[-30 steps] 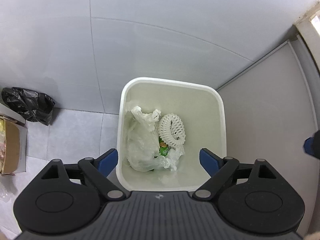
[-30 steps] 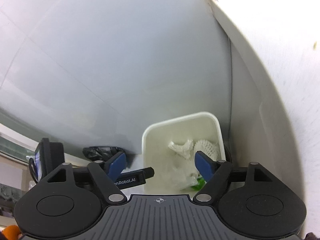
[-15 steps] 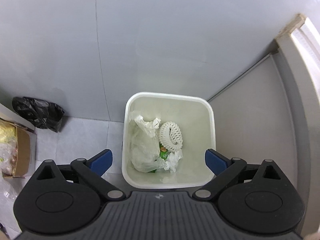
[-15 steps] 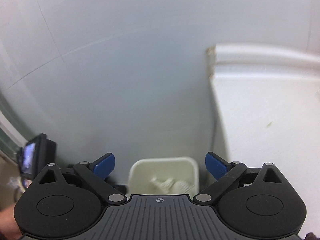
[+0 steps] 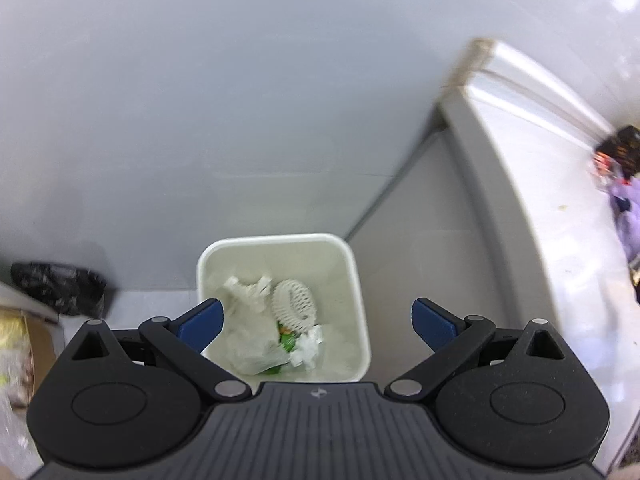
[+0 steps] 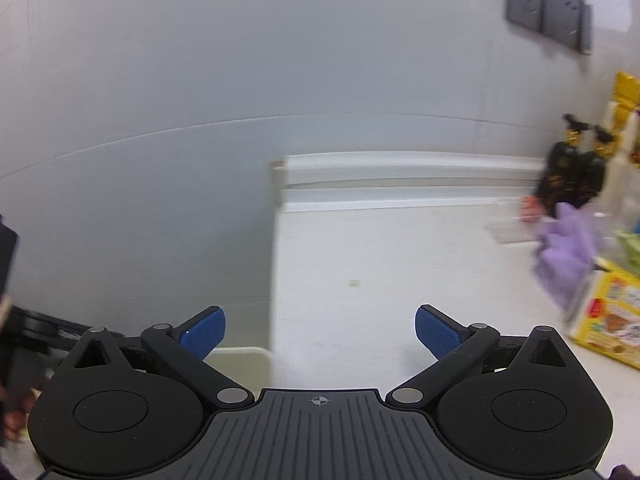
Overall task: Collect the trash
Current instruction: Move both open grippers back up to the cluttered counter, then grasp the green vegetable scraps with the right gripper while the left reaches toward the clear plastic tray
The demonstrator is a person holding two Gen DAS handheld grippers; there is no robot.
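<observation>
Hovering empty with jaws wide over the white bin [image 5: 280, 248], the left gripper [image 5: 316, 320] looks down on bagged trash [image 5: 256, 344] inside, while the right gripper [image 6: 320, 326], opening with nothing between its jaws, faces the counter's [image 6: 400, 280] left edge for more.

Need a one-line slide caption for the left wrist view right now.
Open, empty left gripper above the white bin holding a plastic bag and foam netting.

Soft, even light fills both views, with no hard shadows and no glare on the pale wall [image 5: 240, 100]. Fisheye bending curves the desk [image 6: 400, 272] edge, and black corners frame each picture. Motion blur smears the bottles [image 6: 572, 172] and purple cloth [image 6: 564, 248] on the desk, and the white bin [image 5: 352, 280] beside it looks soft.
</observation>
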